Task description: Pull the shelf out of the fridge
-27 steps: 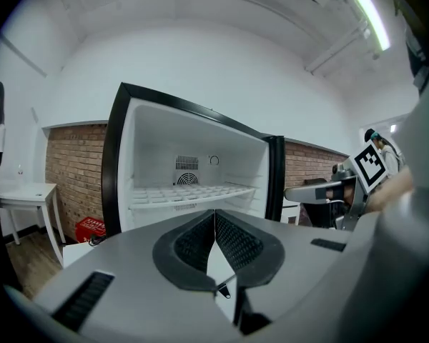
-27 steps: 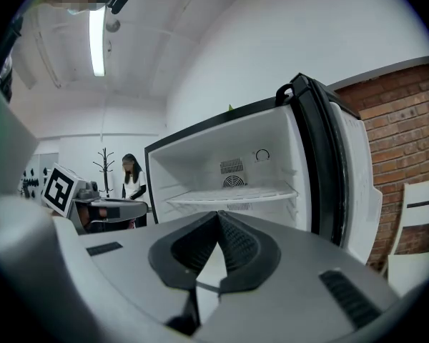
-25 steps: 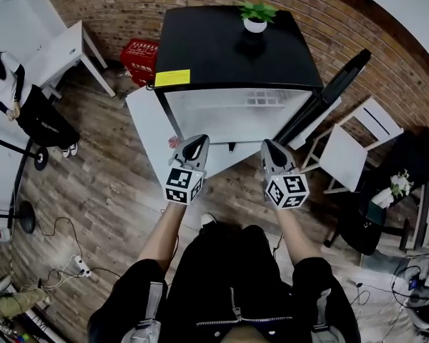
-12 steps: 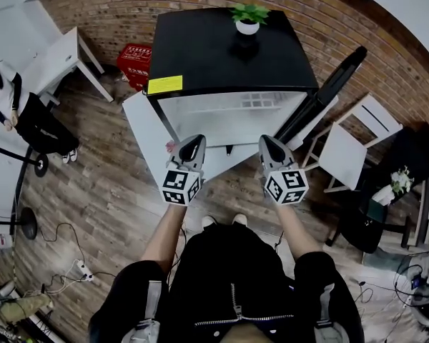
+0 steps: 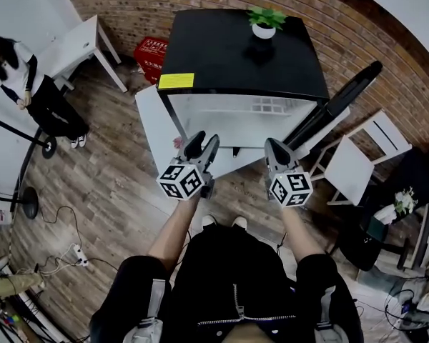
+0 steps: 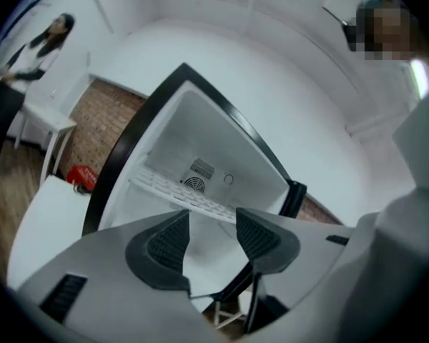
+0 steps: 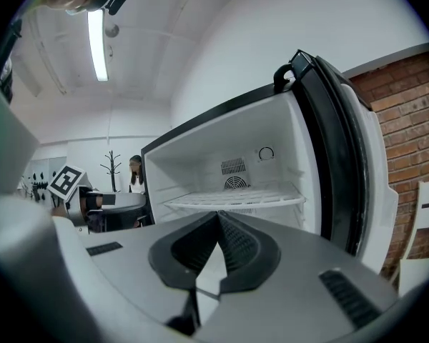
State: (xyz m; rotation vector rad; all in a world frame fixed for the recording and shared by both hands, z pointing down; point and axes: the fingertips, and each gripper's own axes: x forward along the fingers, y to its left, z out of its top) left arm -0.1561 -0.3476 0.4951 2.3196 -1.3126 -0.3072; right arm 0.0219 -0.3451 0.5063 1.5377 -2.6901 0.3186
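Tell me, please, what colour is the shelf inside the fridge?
White. The shelf shows best in the right gripper view.

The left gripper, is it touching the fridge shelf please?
Apart: left gripper view shows the left gripper, jaws just opened and empty, short of the shelf.

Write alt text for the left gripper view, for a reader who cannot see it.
The jaws of the left gripper have just been opening and stand apart with nothing between them, pointed at an open fridge whose white wire shelf sits in place inside. The view is tilted; a person stands at far left beside a white table.
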